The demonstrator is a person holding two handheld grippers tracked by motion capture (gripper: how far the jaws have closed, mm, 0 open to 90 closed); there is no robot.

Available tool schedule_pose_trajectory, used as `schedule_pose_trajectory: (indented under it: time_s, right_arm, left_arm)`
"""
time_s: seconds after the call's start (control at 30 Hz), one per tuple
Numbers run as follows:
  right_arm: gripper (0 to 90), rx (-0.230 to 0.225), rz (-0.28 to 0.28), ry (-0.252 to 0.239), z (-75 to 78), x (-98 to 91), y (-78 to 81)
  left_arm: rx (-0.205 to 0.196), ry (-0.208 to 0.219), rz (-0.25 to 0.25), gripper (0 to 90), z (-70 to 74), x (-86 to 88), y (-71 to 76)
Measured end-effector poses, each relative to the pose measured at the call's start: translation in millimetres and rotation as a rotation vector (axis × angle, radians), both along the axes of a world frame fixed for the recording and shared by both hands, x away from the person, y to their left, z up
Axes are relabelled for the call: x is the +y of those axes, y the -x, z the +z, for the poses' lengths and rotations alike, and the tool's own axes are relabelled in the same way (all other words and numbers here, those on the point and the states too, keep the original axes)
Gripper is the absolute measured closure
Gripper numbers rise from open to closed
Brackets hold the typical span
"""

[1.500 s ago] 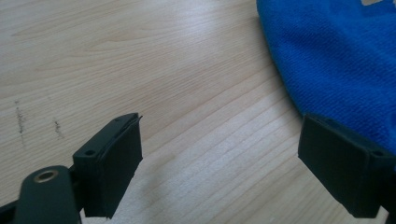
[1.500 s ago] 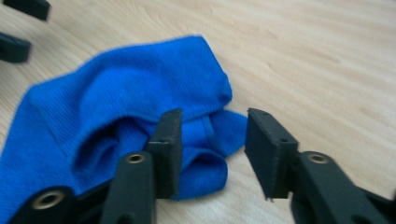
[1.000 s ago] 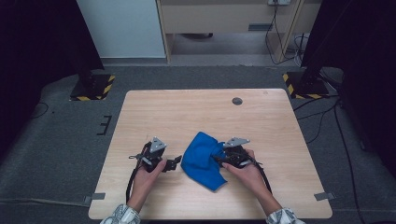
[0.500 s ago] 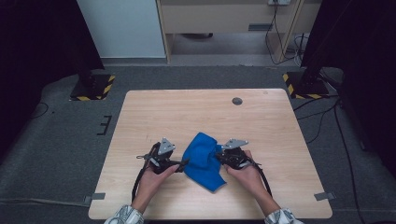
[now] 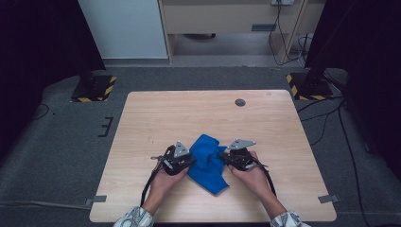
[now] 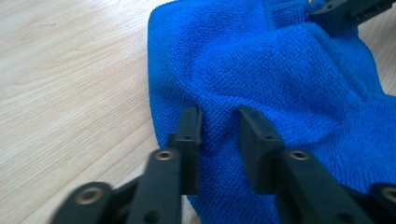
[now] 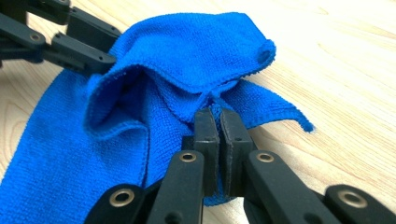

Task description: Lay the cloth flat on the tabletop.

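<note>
We see the right gripper (image 7: 214,122) clamped on a blue microfibre cloth (image 7: 187,51) at centre frame, and the left gripper (image 6: 219,122), its jaws just narrowed, pinching a fold on the wooden table (image 5: 189,113).

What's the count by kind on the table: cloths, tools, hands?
Blue cloth: 1
Handheld tools: 2, left tool and right tool, both pinching the cloth
Hands: 2, left hand and right hand
Total: 5
</note>
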State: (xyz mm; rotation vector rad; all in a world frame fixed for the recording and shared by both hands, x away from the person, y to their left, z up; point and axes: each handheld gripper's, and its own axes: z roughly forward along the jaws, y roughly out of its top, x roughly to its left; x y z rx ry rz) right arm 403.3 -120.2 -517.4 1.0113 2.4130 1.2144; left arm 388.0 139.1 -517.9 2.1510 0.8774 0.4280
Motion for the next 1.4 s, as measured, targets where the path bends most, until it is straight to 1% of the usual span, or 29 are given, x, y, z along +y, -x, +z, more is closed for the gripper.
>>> schedule_pose_trajectory:
  time_s: [0.03, 0.07, 0.1, 0.13, 0.17, 0.2, 0.23, 0.27, 0.33, 0.53, 0.57, 0.6, 0.67, 0.7, 0.8, 0.87, 0.93, 0.97, 1.0, 1.03, 1.1, 1.13, 1.17, 1.2, 1.27, 1.33, 1.37, 1.4]
  right_arm:
    - [87.4, -0.002, 0.002, 0.008, 0.0, 0.4, 0.2]
    - [87.4, -0.003, 0.002, 0.014, -0.2, 1.1, 0.8]
    - [87.4, -0.005, 0.003, 0.022, 0.0, 2.0, 1.8]
    - [87.4, -0.005, 0.003, 0.022, 0.0, 2.0, 1.8]
    - [87.4, -0.017, 0.008, 0.04, 1.5, 3.7, 4.3]
    - [87.4, -0.017, 0.008, 0.04, 1.5, 3.7, 4.3]
    - [87.5, -0.023, 0.012, 0.042, 3.2, 3.9, 5.8]
    - [87.5, -0.025, 0.011, 0.043, 3.6, 3.8, 5.6]
    - [87.6, -0.023, 0.005, 0.043, 3.9, 2.3, 3.9]
    - [87.6, -0.019, -0.009, 0.043, 4.3, -2.6, 1.4]
    - [87.7, -0.02, -0.013, 0.044, 5.8, -4.4, 1.3]
    - [87.7, -0.024, -0.014, 0.044, 6.8, -5.5, 1.2]
    - [87.7, -0.023, -0.02, 0.041, 8.6, -8.1, 1.5]
    - [87.8, -0.02, -0.024, 0.04, 9.5, -9.4, 1.7]
    - [87.8, -0.019, -0.033, 0.039, 10.0, -11.9, 1.5]
    - [87.7, -0.009, -0.037, 0.037, 9.1, -14.8, 0.6]
    - [87.8, -0.004, -0.037, 0.046, 8.0, -14.9, 0.4]
    - [87.7, 0.006, -0.037, 0.06, 5.6, -14.7, 0.2]
    - [87.7, 0.006, -0.037, 0.06, 5.6, -14.7, 0.2]
    - [87.7, 0.02, -0.038, 0.074, 3.5, -15.3, 0.3]
    - [87.6, 0.024, -0.049, 0.079, 1.9, -16.4, 0.7]
    - [87.6, 0.024, -0.049, 0.079, 1.9, -16.4, 0.7]
    - [87.3, 0.037, -0.064, 0.064, -0.6, -19.0, 2.2]
    - [87.1, 0.038, -0.062, 0.058, -1.3, -19.6, 3.3]
    - [86.0, 0.034, -0.051, 0.059, -1.9, -18.8, 3.8]
    - [84.3, 0.034, -0.051, 0.057, -1.8, -18.4, 3.6]
    - [77.1, 0.034, -0.059, 0.05, -2.0, -18.3, 2.8]
    - [77.1, 0.034, -0.059, 0.05, -2.0, -18.3, 2.8]
  left_arm:
    - [-0.015, 0.002, 0.003, 76.4, 2.8, 2.0, 1.4]
    - [-0.015, 0.002, 0.003, 78.1, 2.8, 2.0, 1.4]
    - [-0.031, 0.007, 0.018, 79.4, 6.5, 4.6, 2.4]
    - [-0.031, 0.007, 0.018, 81.1, 6.5, 4.6, 2.4]
    - [-0.048, 0.017, 0.031, 82.2, 10.5, 8.7, 3.5]
    - [-0.048, 0.017, 0.031, 83.9, 10.5, 8.7, 3.5]
    - [-0.053, 0.025, 0.046, 85.0, 11.4, 12.6, 3.4]
    - [-0.053, 0.028, 0.051, 85.4, 11.5, 14.3, 3.0]
    - [-0.058, 0.023, 0.058, 86.2, 11.7, 17.1, 2.2]
    - [-0.038, 0.01, 0.079, 88.3, 11.4, 24.5, -0.2]
    - [-0.029, -0.003, 0.089, 88.4, 10.2, 27.5, -1.1]
    - [-0.029, -0.003, 0.089, 88.5, 10.2, 27.5, -1.1]
    - [-0.022, -0.025, 0.104, 88.4, 8.1, 32.4, -2.3]
    - [-0.022, -0.025, 0.104, 88.5, 8.1, 32.4, -2.3]
    - [-0.009, -0.053, 0.109, 88.4, 4.1, 35.7, -4.2]
    - [0.008, -0.063, 0.108, 88.4, 1.1, 36.4, -5.2]
    - [0.011, -0.067, 0.109, 88.3, 0.7, 36.6, -5.2]
    - [0.015, -0.075, 0.113, 88.3, -0.2, 38.2, -4.9]
    - [0.015, -0.075, 0.113, 88.3, -0.2, 38.2, -4.9]
    - [0.018, -0.075, 0.115, 88.3, -0.8, 40.0, -4.4]
    - [0.023, -0.081, 0.117, 88.2, -2.2, 41.3, -3.1]
    - [0.023, -0.081, 0.117, 88.0, -2.2, 41.3, -3.1]
    - [0.029, -0.083, 0.117, 87.7, -4.1, 41.9, -0.6]
    - [0.03, -0.087, 0.111, 87.5, -4.8, 41.9, 0.2]
    - [0.023, -0.098, 0.104, 87.4, -6.3, 40.2, 1.1]
    - [0.024, -0.099, 0.104, 87.4, -6.3, 39.9, 0.6]
    - [0.028, -0.098, 0.107, 87.3, -6.2, 40.3, -0.2]
    - [0.028, -0.098, 0.107, 87.2, -6.2, 40.3, -0.2]
